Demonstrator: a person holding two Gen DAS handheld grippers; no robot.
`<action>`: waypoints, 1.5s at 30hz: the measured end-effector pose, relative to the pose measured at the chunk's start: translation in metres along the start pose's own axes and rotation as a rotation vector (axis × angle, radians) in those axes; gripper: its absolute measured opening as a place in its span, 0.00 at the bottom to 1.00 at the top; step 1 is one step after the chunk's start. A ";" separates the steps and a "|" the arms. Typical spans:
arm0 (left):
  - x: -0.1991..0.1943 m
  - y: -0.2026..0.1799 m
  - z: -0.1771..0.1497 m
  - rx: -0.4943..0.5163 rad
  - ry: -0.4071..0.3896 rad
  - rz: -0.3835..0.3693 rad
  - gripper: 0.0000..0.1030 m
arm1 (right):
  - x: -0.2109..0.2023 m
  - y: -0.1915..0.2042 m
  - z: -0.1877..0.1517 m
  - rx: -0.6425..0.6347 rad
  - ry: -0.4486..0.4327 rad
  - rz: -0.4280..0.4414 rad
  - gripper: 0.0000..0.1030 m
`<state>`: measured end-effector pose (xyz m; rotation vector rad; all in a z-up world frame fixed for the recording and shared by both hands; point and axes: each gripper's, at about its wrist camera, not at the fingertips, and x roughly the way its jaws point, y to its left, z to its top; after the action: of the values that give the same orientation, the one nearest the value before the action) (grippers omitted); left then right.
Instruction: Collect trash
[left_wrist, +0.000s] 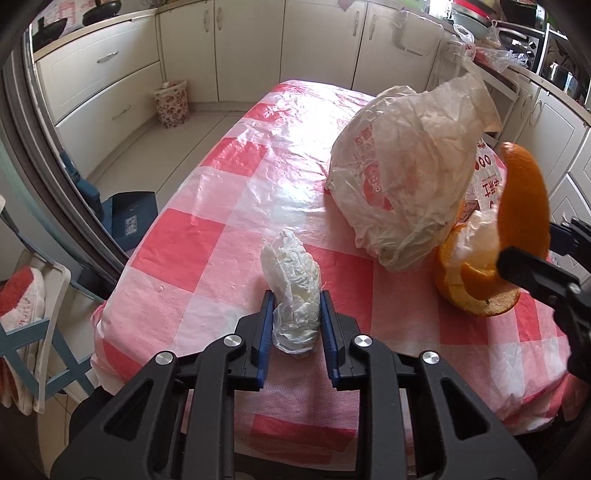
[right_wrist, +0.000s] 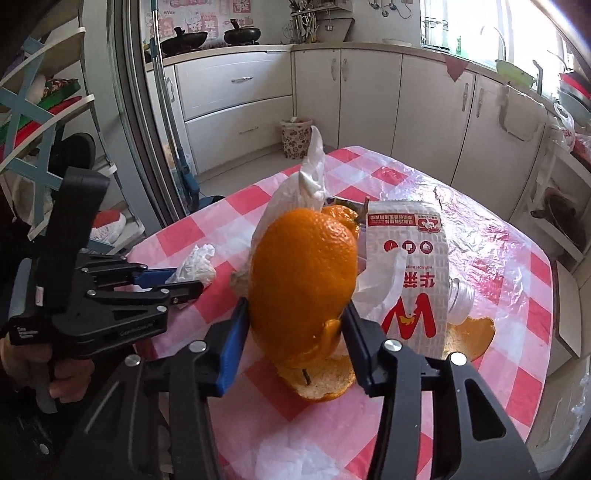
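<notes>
My left gripper (left_wrist: 295, 304) is shut on a crumpled white tissue wad (left_wrist: 293, 291) low over the red-and-white checked table (left_wrist: 207, 236); it also shows in the right wrist view (right_wrist: 186, 282), with the wad (right_wrist: 197, 264). My right gripper (right_wrist: 295, 314) is shut on a large piece of orange peel (right_wrist: 303, 280), held above another peel piece (right_wrist: 321, 384) on the cloth. In the left wrist view the held peel (left_wrist: 524, 206) stands at the right by my right gripper (left_wrist: 532, 258).
A crumpled plastic bag (left_wrist: 406, 166) and a white-and-red paper carton (right_wrist: 410, 273) stand mid-table, with a plastic bottle (right_wrist: 461, 299) and more peel (right_wrist: 472, 332) beside them. A patterned waste bin (left_wrist: 171, 103) stands on the floor by the cabinets.
</notes>
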<state>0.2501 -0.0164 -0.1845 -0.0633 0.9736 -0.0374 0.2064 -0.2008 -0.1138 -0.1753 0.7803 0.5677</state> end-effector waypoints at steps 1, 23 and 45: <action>0.000 0.001 0.000 -0.002 0.000 0.000 0.22 | -0.003 0.000 0.000 0.006 -0.004 0.010 0.47; -0.060 -0.014 0.003 0.007 -0.093 -0.118 0.13 | -0.065 -0.060 -0.025 0.249 -0.121 -0.007 0.45; -0.118 -0.168 -0.006 0.235 -0.155 -0.326 0.13 | -0.136 -0.177 -0.136 0.740 -0.139 -0.245 0.45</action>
<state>0.1779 -0.1767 -0.0784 -0.0080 0.7908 -0.4398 0.1421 -0.4539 -0.1233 0.4424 0.7736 0.0352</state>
